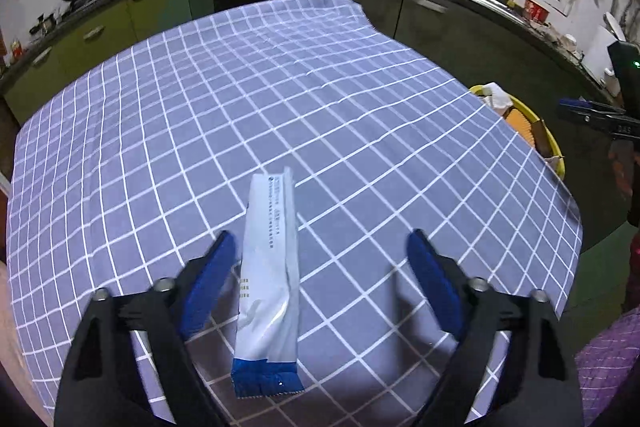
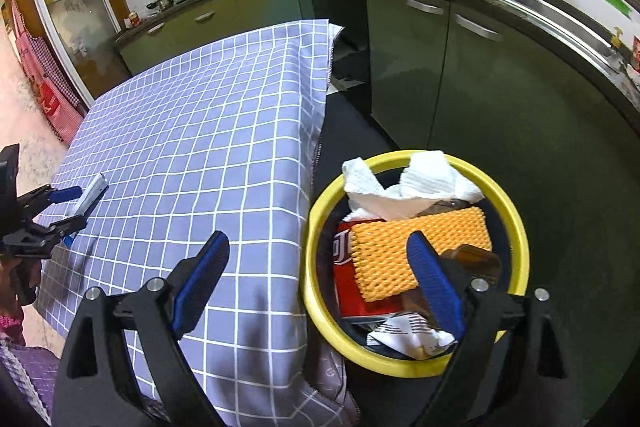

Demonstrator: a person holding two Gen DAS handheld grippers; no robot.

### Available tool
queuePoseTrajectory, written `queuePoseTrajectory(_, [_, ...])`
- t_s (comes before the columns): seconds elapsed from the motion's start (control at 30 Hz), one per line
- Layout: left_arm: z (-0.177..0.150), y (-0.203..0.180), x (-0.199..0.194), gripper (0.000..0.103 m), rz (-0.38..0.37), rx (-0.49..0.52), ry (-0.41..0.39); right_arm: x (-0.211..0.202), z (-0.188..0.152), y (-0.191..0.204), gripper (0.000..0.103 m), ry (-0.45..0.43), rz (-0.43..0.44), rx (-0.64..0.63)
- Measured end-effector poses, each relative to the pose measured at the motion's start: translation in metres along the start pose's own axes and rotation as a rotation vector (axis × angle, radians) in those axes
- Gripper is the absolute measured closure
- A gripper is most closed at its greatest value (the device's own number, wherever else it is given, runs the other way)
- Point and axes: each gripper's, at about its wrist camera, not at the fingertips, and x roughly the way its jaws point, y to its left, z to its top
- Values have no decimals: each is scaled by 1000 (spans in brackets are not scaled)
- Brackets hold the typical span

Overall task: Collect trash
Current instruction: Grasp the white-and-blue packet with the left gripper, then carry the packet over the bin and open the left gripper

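Table [image 1: 200,115] surface is covered by a blue-grey checked cloth [image 2: 192,131], with dark kitchen cabinets [image 2: 420,67] seen beyond it. Yellow-rimmed trash bin [image 2: 516,227] is placed on the floor just beside the table's edge and is filled with a crumpled white paper towel [image 2: 420,183], an orange ridged pad [image 2: 416,251], a red can [image 2: 348,283] and other scraps. Right gripper [image 2: 316,259] is seen wide open with nothing between its pads, positioned partly above the bin and partly above the table edge. Left gripper [image 1: 320,259] is seen open over the table; a white-and-blue wrapper [image 1: 268,279] lies flat on the cloth between its pads, close to one pad, though contact cannot be confirmed.
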Motion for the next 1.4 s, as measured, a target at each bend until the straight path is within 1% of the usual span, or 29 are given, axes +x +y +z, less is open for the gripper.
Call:
queuePoseTrajectory(0.03, [0, 2, 2, 27, 1, -9, 8, 1, 0, 1, 18, 1, 4, 0])
queuePoseTrajectory(0.13, [-2, 6, 6, 38, 16, -21, 21, 4, 0, 2, 18, 4, 12, -1])
queuePoseTrajectory(0.2, [-5, 10, 6, 53, 20, -28, 37, 4, 0, 2, 18, 8, 14, -1])
queuePoseTrajectory(0.23, [-6, 13, 7, 55, 20, -38, 44, 5, 0, 2, 18, 9, 15, -1])
queuePoseTrajectory(0.3, [-8, 15, 6, 63, 34, -40, 42, 5, 0, 2, 18, 9, 18, -2])
queuePoseTrajectory(0.33, [-8, 16, 5, 65, 40, -45, 43, 5, 0, 2, 18, 8, 19, -3])
queuePoseTrajectory(0.37, [-9, 18, 4, 70, 46, -48, 41, 4, 0, 2, 18, 7, 21, -3])
queuePoseTrajectory(0.5, [-11, 19, -1, 75, 28, -35, 39, 2, -1, 1, 18, 2, 24, -1])
queuePoseTrajectory(0.57, [-11, 14, -4, 75, 32, -15, 34, -1, -1, -1, 18, -5, 22, 2])
queuePoseTrajectory(0.67, [-1, 0, -11, 75, 10, 21, 17, -9, -4, -6, 18, -21, 12, 7])
queuePoseTrajectory(0.77, [17, -26, -19, 75, -21, 95, -13, -23, -7, -16, 18, -43, -12, 25])
queuePoseTrajectory(0.87, [40, -64, -22, 75, -74, 198, -44, -38, -13, -32, 18, -68, -39, 59])
queuePoseTrajectory(1.0, [72, -119, -15, 75, -176, 322, -54, -56, -26, -57, 18, -92, -83, 108])
queuePoseTrajectory(1.13, [97, -184, 0, 75, -259, 444, -49, -71, -40, -85, 18, -108, -121, 164])
queuePoseTrajectory(1.23, [117, -225, 18, 75, -320, 494, -22, -76, -51, -105, 18, -113, -133, 208])
queuePoseTrajectory(1.3, [128, -247, 28, 75, -347, 519, -4, -77, -56, -115, 18, -114, -134, 228])
queuePoseTrajectory(1.4, [145, -280, 50, 75, -360, 548, 21, -77, -66, -129, 17, -112, -133, 257])
